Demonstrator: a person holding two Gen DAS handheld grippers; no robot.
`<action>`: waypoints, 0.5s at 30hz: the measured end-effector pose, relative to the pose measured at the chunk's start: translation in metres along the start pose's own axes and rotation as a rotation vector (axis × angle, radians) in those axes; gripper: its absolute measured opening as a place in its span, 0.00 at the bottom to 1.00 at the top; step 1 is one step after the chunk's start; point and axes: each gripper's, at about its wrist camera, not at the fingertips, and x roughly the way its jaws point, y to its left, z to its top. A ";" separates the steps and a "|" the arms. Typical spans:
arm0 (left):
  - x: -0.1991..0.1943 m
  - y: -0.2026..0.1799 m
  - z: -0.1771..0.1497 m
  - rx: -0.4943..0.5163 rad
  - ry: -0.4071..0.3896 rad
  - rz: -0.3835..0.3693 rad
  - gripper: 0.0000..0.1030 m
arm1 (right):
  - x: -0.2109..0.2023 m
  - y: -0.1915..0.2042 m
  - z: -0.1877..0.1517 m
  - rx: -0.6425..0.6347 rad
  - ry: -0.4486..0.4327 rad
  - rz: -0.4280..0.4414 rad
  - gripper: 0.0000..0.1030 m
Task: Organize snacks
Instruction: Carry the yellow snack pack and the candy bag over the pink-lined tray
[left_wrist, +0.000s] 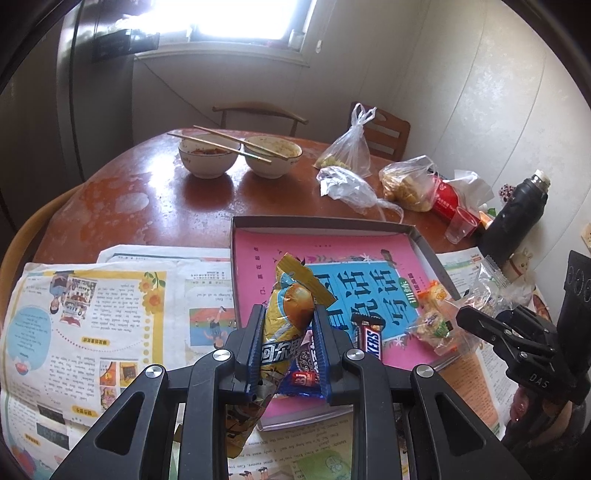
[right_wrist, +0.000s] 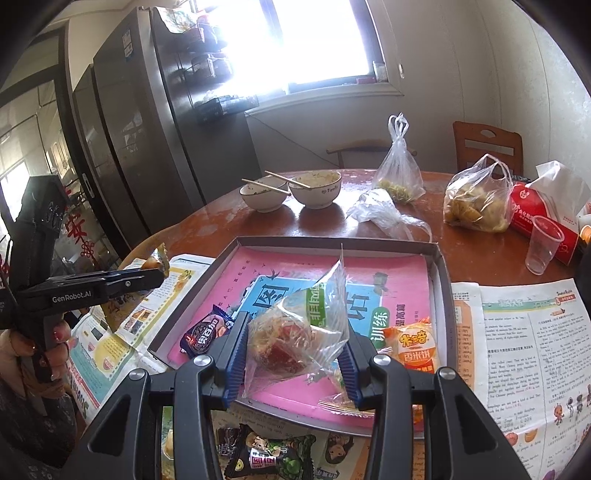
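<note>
My left gripper (left_wrist: 286, 321) is shut on a long yellow snack packet (left_wrist: 288, 314), held over the near left edge of a shallow grey box (left_wrist: 325, 220) lined with a pink book. Under it lie a blue cookie packet (left_wrist: 301, 373) and a Snickers bar (left_wrist: 369, 338). My right gripper (right_wrist: 295, 332) is shut on a clear packet with a red and yellow snack (right_wrist: 284, 343), over the box's near right part. An Oreo-style packet (right_wrist: 205, 332) and an orange rice cracker packet (right_wrist: 413, 347) lie in the box. A green and black packet (right_wrist: 273, 458) lies on the newspaper in front.
Newspaper sheets (left_wrist: 110, 306) cover the near side of the round wooden table (left_wrist: 166, 206). Two used bowls (left_wrist: 208, 157) with chopsticks stand at the back. Plastic bags (right_wrist: 476, 199), a red tissue pack (right_wrist: 535, 218), a plastic cup (right_wrist: 543, 243) and a black flask (left_wrist: 517, 218) crowd the right.
</note>
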 end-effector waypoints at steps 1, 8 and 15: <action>0.003 0.000 0.000 0.001 0.006 0.009 0.25 | 0.001 0.000 0.000 0.002 0.004 0.001 0.43; 0.026 -0.005 -0.005 0.018 0.047 0.042 0.25 | 0.009 -0.002 -0.004 0.007 0.023 0.011 0.43; 0.039 -0.004 -0.005 0.021 0.063 0.064 0.25 | 0.012 -0.005 -0.004 0.010 0.031 0.016 0.43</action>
